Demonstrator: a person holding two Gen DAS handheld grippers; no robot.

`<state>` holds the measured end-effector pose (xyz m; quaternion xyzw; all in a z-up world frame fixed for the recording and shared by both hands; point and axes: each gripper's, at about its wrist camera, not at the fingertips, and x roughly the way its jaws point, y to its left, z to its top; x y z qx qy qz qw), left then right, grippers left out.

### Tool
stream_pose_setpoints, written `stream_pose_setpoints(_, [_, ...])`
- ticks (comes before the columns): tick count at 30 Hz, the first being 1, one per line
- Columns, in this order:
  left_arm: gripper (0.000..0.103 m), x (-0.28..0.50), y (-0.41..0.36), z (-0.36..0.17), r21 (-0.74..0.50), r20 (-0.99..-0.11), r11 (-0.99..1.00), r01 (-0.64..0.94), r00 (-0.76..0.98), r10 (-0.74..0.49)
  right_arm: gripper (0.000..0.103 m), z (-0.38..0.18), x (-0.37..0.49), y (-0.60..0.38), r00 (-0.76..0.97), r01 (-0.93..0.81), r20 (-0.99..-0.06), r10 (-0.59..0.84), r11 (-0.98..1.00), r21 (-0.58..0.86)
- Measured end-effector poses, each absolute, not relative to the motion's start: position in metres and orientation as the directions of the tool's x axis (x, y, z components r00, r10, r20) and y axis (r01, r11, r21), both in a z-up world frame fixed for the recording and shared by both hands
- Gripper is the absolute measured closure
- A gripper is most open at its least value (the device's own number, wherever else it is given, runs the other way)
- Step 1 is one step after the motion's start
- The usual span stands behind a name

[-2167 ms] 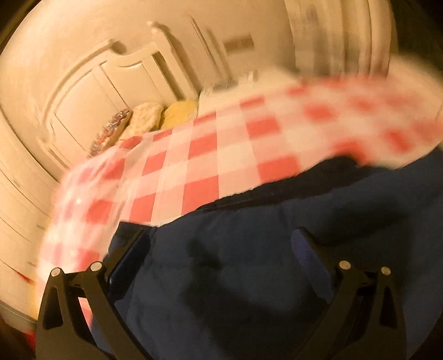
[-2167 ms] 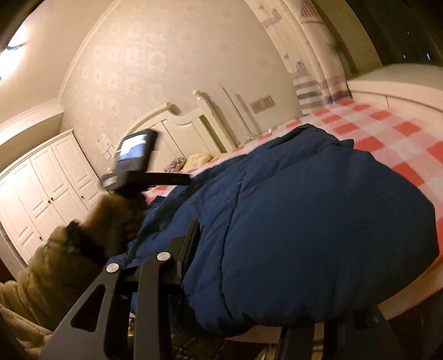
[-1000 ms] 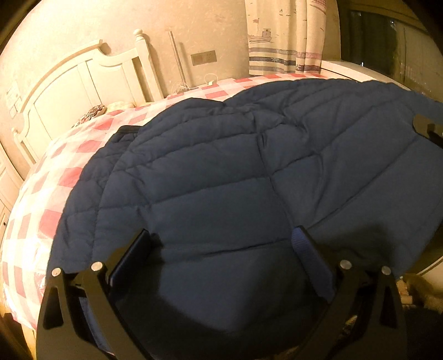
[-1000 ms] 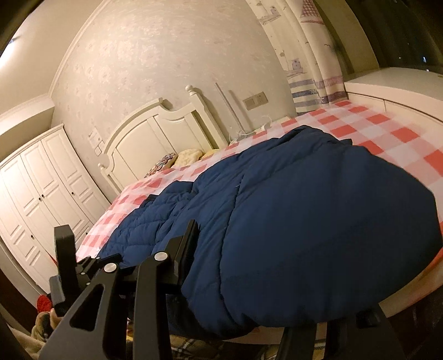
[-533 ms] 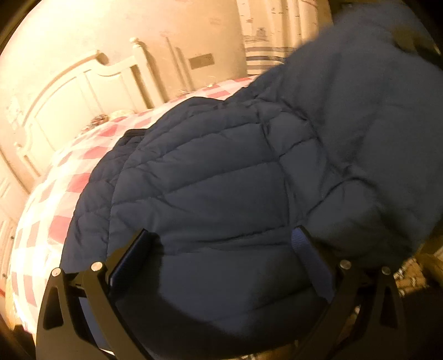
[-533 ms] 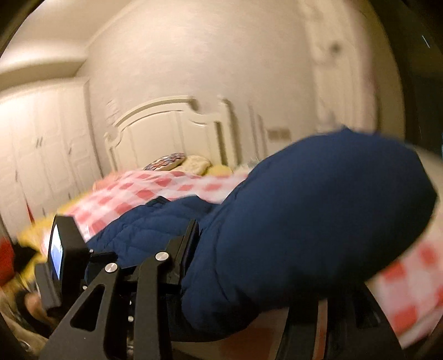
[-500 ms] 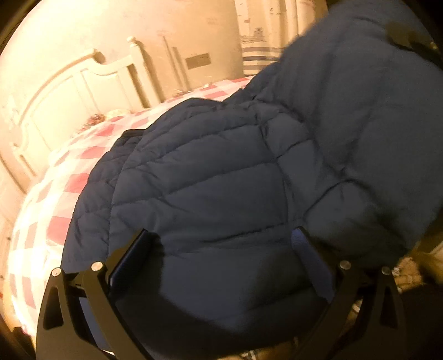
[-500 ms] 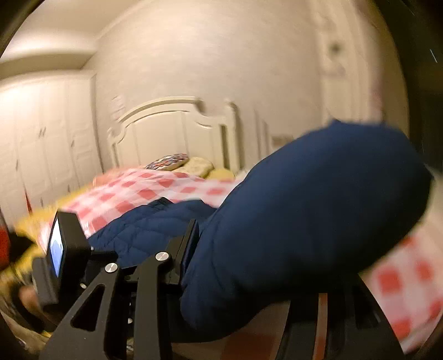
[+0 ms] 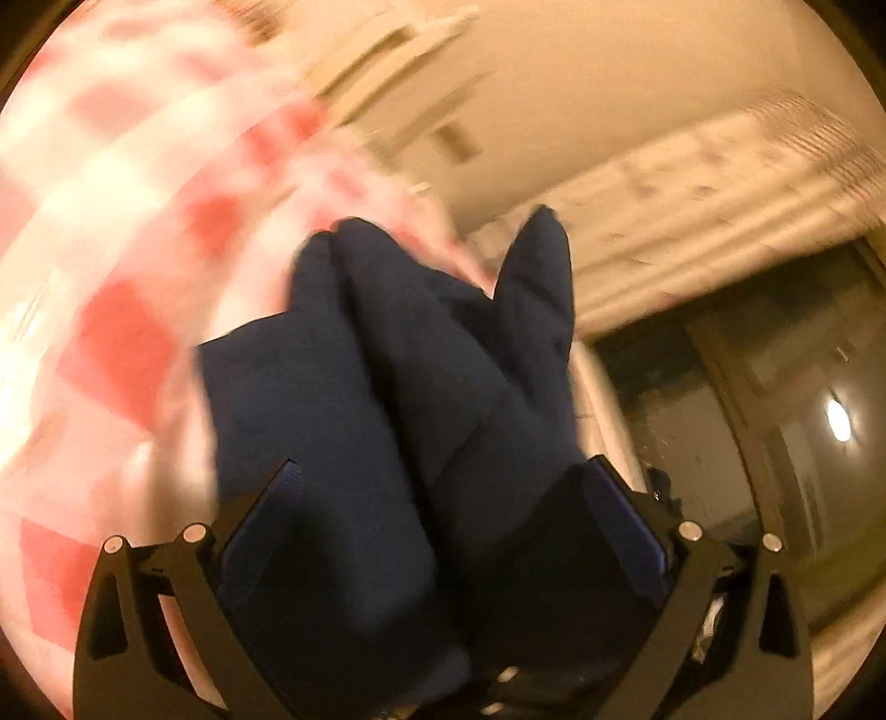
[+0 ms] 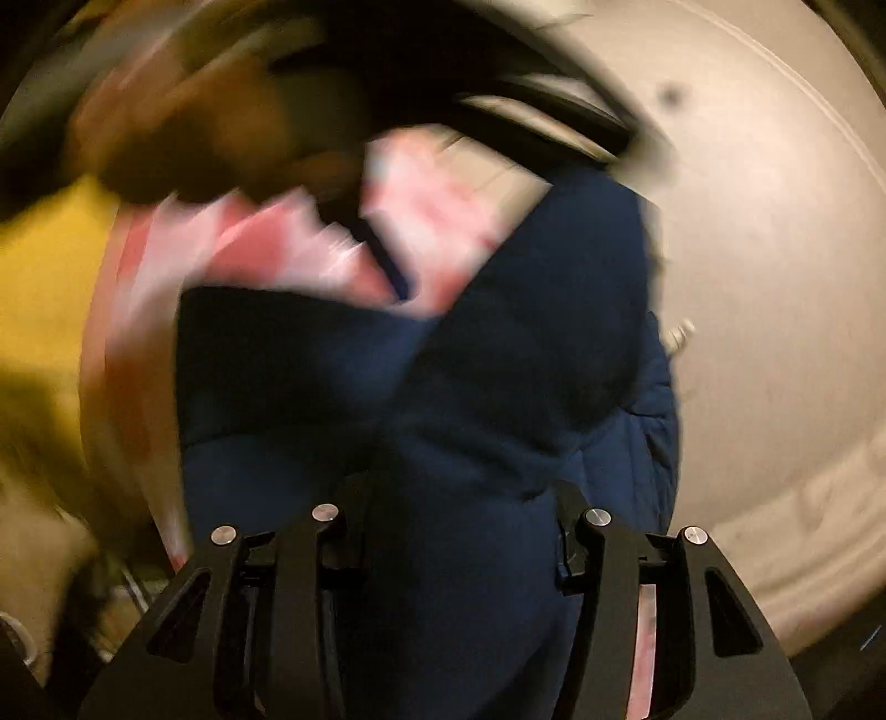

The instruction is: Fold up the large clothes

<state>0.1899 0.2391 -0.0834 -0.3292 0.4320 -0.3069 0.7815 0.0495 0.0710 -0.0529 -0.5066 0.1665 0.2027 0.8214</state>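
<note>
Between my tongs: thick folds of the navy quilted jacket (image 9: 398,387) fill the near field in both wrist views.
Left tongs (image 9: 443,498): my fingers stand wide apart, each blue pad against the jacket's bulk; the fabric bunches between them, so I read this as a grip on a thick wad.
Right tongs (image 10: 459,515): my fingers sit about halfway in, the jacket gathered and pressed between them; I have hold of it here too.
Jacket, left view: it runs away from my fingers in two or three long ridges, ending in a rounded end and a pointed flap that stands up on the right.
Jacket, right view: it spreads wide just past my fingers, a fold line crossing it on a slant; quilting stitches show on its right edge.
Bed cover (image 9: 127,343): red-and-white check, lying behind and to the left of the jacket in the left view, heavily blurred; the same check shows above the jacket in the right view.
Headboard (image 9: 398,50): pale panels beyond the check, tilted and smeared.
Curtain (image 9: 720,183): pale, pleated, far right of the left view, with a dark window below it.
Upper part of right view: dark and brown smears; I cannot tell what they are.
Far right, right view: plain pale wall (image 10: 775,277).
</note>
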Motion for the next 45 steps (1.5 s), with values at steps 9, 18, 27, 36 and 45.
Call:
stream_pose_setpoints(9, [0.002,0.221,0.238,-0.084,-0.868,-0.345,0.434,0.241,0.336,-0.877,0.052,-0.062,0.036,0.067,0.890,-0.457,-0.420,0.181,0.370,-0.809])
stream_pose_setpoints(18, [0.056,0.247,0.145,-0.043,-0.499,-0.736,0.730,0.467,0.216,-0.642,0.011,-0.052,-0.003,0.050,0.910,-0.408,-0.338,0.241,0.366,-0.836])
stream_pose_setpoints(27, [0.084,0.203,0.151,-0.005,-0.449,-0.673,0.771,0.452,0.397,-0.624,0.005,-0.053,-0.004,-0.063,0.874,-0.368,-0.482,0.070,0.743,-0.559])
stream_pose_setpoints(36, [0.085,0.159,0.182,0.012,-0.404,-0.601,0.795,0.453,0.524,-0.604,0.006,-0.057,0.028,-0.060,0.816,-0.416,-0.570,0.094,0.780,-0.467])
stream_pose_setpoints(45, [0.070,0.184,0.218,-0.063,-0.566,-0.566,0.731,0.381,0.465,-0.680,0.011,-0.045,0.046,-0.067,0.708,-0.612,-0.661,0.248,0.682,-0.400])
